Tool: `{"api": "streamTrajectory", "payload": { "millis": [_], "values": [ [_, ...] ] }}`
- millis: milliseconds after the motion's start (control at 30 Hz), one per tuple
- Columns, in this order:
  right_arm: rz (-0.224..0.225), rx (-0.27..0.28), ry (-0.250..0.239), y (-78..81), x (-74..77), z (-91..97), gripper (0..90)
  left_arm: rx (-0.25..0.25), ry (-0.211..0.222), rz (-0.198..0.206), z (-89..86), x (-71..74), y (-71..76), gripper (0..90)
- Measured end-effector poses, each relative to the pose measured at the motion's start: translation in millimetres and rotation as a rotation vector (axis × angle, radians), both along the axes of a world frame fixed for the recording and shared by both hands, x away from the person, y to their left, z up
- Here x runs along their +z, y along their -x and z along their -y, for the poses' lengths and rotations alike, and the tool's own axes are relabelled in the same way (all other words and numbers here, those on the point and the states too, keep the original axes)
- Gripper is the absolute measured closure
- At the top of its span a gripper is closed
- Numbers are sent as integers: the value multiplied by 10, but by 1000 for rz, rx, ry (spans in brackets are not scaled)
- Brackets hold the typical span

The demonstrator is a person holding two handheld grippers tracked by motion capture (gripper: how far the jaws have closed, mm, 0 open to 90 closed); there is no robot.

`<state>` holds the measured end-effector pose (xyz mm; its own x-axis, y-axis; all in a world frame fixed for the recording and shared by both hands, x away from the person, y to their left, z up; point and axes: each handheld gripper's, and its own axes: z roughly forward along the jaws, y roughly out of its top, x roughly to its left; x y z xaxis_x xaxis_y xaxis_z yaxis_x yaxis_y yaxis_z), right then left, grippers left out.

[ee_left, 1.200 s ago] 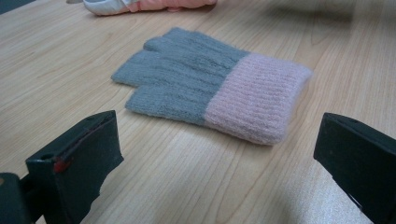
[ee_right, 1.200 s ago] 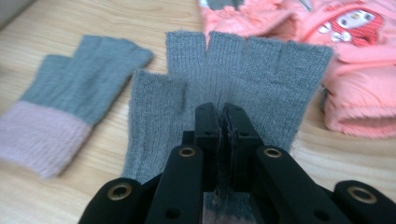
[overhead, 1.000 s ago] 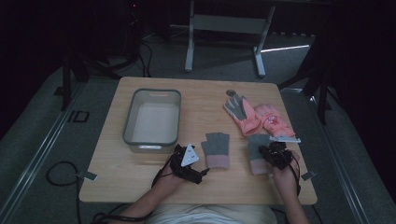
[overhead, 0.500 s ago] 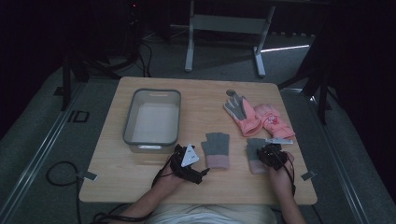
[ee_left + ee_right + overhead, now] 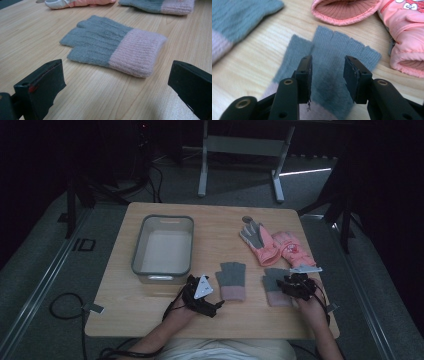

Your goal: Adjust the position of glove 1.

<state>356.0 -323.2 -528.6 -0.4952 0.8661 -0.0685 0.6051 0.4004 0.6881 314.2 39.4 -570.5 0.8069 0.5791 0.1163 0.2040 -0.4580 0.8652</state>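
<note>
Right gripper [image 5: 294,286] letting go of a grey-and-pink glove [image 5: 332,62]

Its jaws have just been opening and now stand apart just above the glove, which lies flat at the table's [image 5: 125,320] five o'clock, seemingly laid beside its mate [image 5: 232,280]. The left gripper [image 5: 202,295], spread wide, waits at the mate's nine o'clock, probably to take it next.
</note>
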Motion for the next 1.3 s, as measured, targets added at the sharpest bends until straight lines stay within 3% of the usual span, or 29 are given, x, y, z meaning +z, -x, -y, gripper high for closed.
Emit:
{"api": "streamTrajectory", "payload": {
  "millis": [133, 233, 467, 500, 567, 600, 633, 833, 867, 933, 967, 1000, 1100, 1133, 1167, 1233, 1300],
  "values": [
    [-24, 24, 2, -46, 9, 62, 558, 2, 7, 7, -8, 0, 5, 3],
    [-53, 24, -36, -73, -22, 92, 550, 4, 15, 5, -9, -1, 4, 3],
    [-81, 24, -33, -75, -130, 45, 532, 6, 23, 3, -17, 0, 3, 3],
    [-73, 20, 1, -63, -161, 12, 580, 6, 22, 4, -15, 0, 3, 3],
    [-73, 18, 11, -57, -159, -2, 626, 6, 22, 3, -13, -1, 3, 3],
    [-70, 15, 17, -53, -158, -16, 736, 5, 21, 3, -12, -1, 4, 3],
    [-62, 7, 44, -34, -155, -66, 787, 4, 20, 5, -13, -1, 5, 3],
    [-96, -31, 19, -59, -95, -71, 841, 6, 22, 2, -13, -1, 2, 3],
    [-92, -47, -17, -45, 2, -56, 844, 5, 22, -1, -16, 0, -1, 3],
    [-81, -53, -25, -33, 61, -58, 845, 4, 23, -2, -17, 0, -2, 3],
    [-62, -50, -39, -9, 195, -86, 846, 5, 23, -2, -18, 1, -3, 3],
    [-62, -50, -39, -9, 195, -86, 846, 5, 23, -2, -18, 1, -3, 3],
    [-22, -22, -97, 9, 460, -196, 847, 4, 22, 0, -16, 0, -1, 3],
    [-22, -22, -97, 9, 460, -196, 847, 4, 22, 0, -16, 0, -1, 3],
    [5, -18, -104, 5, 571, -290, 847, 5, 22, 0, -16, 0, 0, 3],
    [10, -18, -98, -8, 614, -344, 847, 4, 25, 0, -17, 0, -1, 3],
    [13, 5, -130, -62, 704, -537, 847, 3, 23, 0, -19, 1, -2, 3]
  ]
}}
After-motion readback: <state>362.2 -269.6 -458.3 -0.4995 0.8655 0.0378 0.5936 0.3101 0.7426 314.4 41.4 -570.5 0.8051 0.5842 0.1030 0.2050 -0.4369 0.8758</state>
